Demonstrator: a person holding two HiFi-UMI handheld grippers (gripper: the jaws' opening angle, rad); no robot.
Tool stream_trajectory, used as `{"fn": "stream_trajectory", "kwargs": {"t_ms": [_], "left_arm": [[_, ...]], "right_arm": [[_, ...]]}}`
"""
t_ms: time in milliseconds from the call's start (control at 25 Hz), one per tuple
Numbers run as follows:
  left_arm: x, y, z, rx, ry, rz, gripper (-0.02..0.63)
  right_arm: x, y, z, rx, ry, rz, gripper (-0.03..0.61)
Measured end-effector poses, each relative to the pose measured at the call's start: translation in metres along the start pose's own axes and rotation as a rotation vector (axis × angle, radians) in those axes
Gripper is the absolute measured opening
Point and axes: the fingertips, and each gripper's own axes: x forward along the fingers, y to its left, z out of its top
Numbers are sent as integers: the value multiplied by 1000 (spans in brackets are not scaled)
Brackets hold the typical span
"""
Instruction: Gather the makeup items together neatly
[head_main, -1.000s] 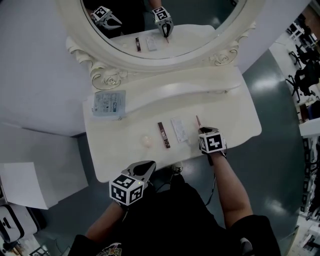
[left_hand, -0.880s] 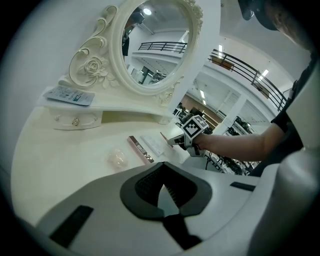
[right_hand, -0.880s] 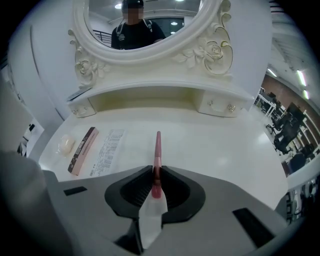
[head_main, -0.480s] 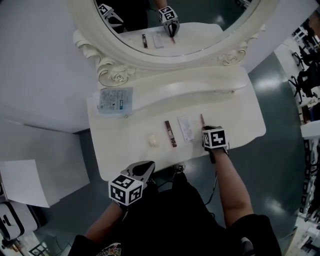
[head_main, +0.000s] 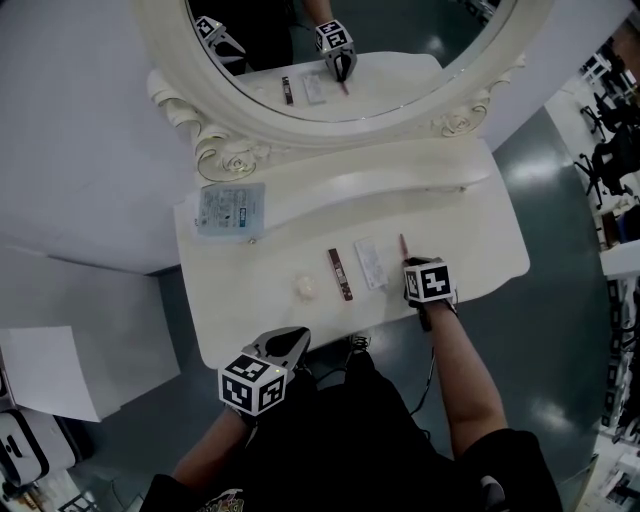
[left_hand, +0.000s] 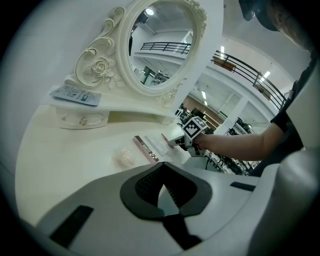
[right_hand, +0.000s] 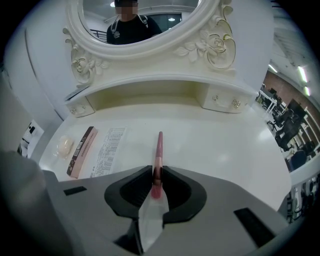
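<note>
My right gripper (head_main: 408, 262) (right_hand: 156, 172) is shut on the near end of a slim pink pencil (right_hand: 159, 150) (head_main: 402, 244), whose far end points toward the mirror and rests low over the vanity top. Left of it lie a flat white printed packet (head_main: 370, 264) (right_hand: 107, 150), a long brown box (head_main: 340, 274) (right_hand: 82, 151) and a small pale puff in clear wrap (head_main: 307, 289) (right_hand: 65, 146). My left gripper (head_main: 290, 345) (left_hand: 162, 185) hovers at the table's front edge, shut and holding nothing.
A blue-and-white sachet (head_main: 230, 209) (left_hand: 75, 94) lies on the raised shelf at the left, under the oval mirror (head_main: 340, 60). The cream vanity top (head_main: 470, 230) stretches bare to the right of the pencil. The floor drops off past the table's rounded edge.
Only the head camera has shifted a little. Both grippers and the items keep their places.
</note>
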Motion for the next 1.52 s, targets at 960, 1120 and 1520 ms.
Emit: {"fn": "stream_trajectory", "kwargs": {"t_ms": [960, 1120, 1520], "left_arm": [[-83, -41, 90, 148, -236, -18, 9], [-94, -48, 85, 159, -239, -54, 9], [-108, -30, 54, 105, -186, -100, 9]], "right_arm": [[-254, 174, 85, -28, -731, 469, 29], [-267, 228, 63, -35, -724, 553, 29], [-246, 276, 12, 67, -658, 574, 29]]}}
